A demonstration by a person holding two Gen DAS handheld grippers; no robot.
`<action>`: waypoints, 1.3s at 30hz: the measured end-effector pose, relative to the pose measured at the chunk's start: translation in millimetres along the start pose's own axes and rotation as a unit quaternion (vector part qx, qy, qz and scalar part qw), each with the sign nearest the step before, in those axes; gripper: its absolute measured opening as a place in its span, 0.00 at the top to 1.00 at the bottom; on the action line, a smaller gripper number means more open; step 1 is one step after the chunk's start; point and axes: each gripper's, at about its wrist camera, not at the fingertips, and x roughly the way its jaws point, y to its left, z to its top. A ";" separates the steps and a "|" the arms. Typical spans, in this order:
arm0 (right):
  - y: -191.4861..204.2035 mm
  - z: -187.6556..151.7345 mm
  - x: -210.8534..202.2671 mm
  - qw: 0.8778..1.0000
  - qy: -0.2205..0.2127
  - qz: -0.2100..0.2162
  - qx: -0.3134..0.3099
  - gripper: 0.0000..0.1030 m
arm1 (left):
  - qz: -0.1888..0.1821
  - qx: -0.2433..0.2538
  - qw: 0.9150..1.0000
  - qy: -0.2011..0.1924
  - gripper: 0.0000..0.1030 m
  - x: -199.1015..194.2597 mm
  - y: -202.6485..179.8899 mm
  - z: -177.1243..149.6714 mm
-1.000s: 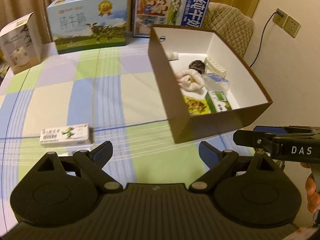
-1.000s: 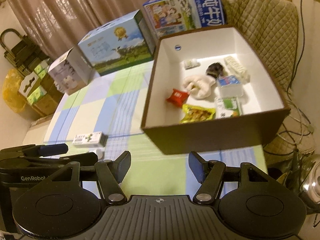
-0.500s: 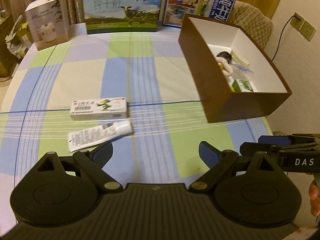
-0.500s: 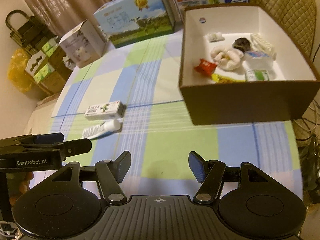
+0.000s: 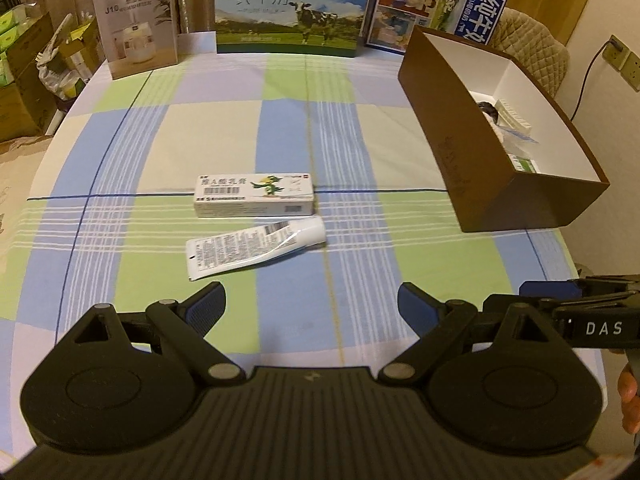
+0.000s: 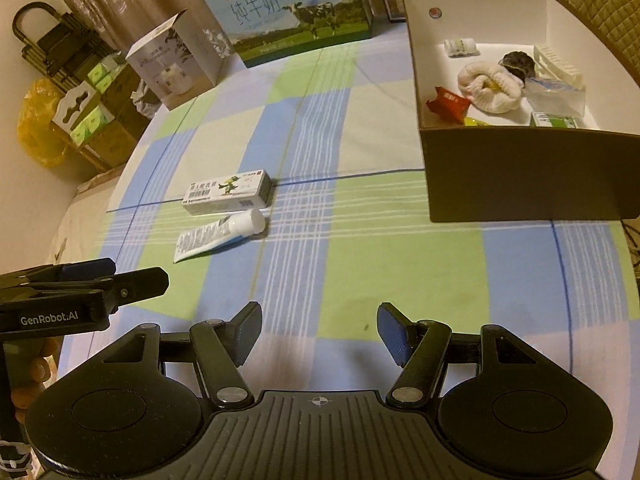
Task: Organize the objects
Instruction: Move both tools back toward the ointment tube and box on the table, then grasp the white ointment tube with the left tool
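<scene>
A white ointment carton (image 5: 254,194) and a white tube (image 5: 256,246) lie side by side on the checked tablecloth; both also show in the right wrist view, the carton (image 6: 226,192) behind the tube (image 6: 218,236). A brown box with white inside (image 5: 448,132) stands at the right and holds several small items, among them a red packet (image 6: 448,104) and a white sock (image 6: 490,90). My left gripper (image 5: 312,304) is open and empty, just short of the tube. My right gripper (image 6: 318,330) is open and empty above the cloth, near the table's front edge.
Two milk cartons (image 5: 288,8) (image 5: 436,4) and a white appliance box (image 5: 136,28) stand along the table's far edge. A padded chair (image 5: 532,48) is behind the brown box. Stacked boxes and a yellow bag (image 6: 40,128) sit on the floor at the left.
Both grippers have pulled back and swung left, away from the brown box. The carton and tube now lie centred ahead of the left gripper. Both stayed open.
</scene>
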 end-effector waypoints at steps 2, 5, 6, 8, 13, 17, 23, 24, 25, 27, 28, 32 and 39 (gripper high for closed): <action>2.0 -0.7 3.2 1.000 0.002 -0.001 0.002 0.41 | 0.004 0.004 1.000 -0.002 0.12 -0.3 3.6 -1.7; 4.5 -1.5 7.3 1.000 0.003 -0.003 0.007 0.41 | 0.003 0.006 1.000 -0.006 0.12 0.6 9.0 -3.0; 4.7 -1.8 8.7 1.000 0.002 -0.005 0.009 0.41 | 0.004 0.008 1.000 -0.007 0.12 1.2 10.5 -3.4; 5.1 -2.3 11.8 1.000 0.002 -0.009 0.014 0.41 | 0.003 0.011 1.000 -0.008 0.12 2.7 13.4 -4.0; 2.2 -3.6 18.2 0.999 0.001 -0.021 0.031 0.41 | 0.003 0.023 1.000 -0.009 0.12 9.7 22.0 -4.2; -3.9 -2.9 21.9 0.998 0.002 -0.031 0.048 0.41 | 0.001 0.042 0.999 -0.014 0.12 20.5 28.5 -4.4; -18.5 0.1 26.5 0.996 0.002 -0.051 0.076 0.41 | 0.009 0.082 0.997 -0.011 0.13 47.7 37.2 -0.2; -20.8 0.5 27.1 0.995 0.002 -0.054 0.081 0.41 | 0.007 0.088 0.996 -0.010 0.13 52.5 39.1 1.1; -23.9 0.7 27.8 0.994 0.002 -0.059 0.088 0.41 | 0.002 0.094 0.995 -0.011 0.13 57.5 41.6 2.6; -30.4 0.5 28.6 0.993 0.003 -0.067 0.100 0.41 | -0.004 0.112 0.994 -0.009 0.13 69.6 45.8 6.9; -34.1 0.5 29.0 0.992 0.004 -0.072 0.107 0.41 | -0.008 0.121 0.993 -0.008 0.13 75.4 47.8 8.7; -48.7 -0.2 28.2 0.987 0.006 -0.088 0.132 0.41 | -0.029 0.160 0.987 -0.002 0.14 100.8 53.6 17.8; -68.8 -2.1 23.9 0.980 0.009 -0.110 0.168 0.41 | -0.063 0.222 0.973 0.010 0.19 131.2 53.3 29.0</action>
